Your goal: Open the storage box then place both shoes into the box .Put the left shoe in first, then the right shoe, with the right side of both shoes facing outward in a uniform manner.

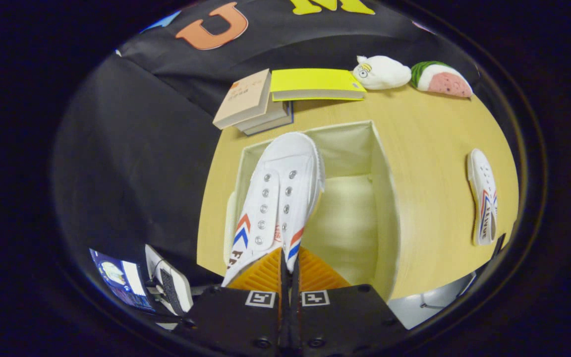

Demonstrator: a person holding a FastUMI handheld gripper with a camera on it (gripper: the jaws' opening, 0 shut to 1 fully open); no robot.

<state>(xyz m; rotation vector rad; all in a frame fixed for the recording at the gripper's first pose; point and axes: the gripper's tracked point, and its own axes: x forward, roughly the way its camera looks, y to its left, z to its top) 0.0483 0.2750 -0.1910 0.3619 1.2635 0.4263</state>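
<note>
the gripper (288,270) was clamped on a white shoe (278,198), both fingers pressing its heel, toe pointing far over the open box (382,198). the box sat on a pale wooden table (429,144). the second shoe (484,198) lay on its side well right of the box. at the far edge lay stacked books (251,101), a yellow book (315,83) and two plush toys (404,74). black cloth (132,148) hung left and behind.

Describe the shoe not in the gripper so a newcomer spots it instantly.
Start at the open storage box on the wooden table. Beyond its far side wall a white shoe lies alone on its side, striped. The other shoe hangs over the box, pinched in the gripper.
</note>
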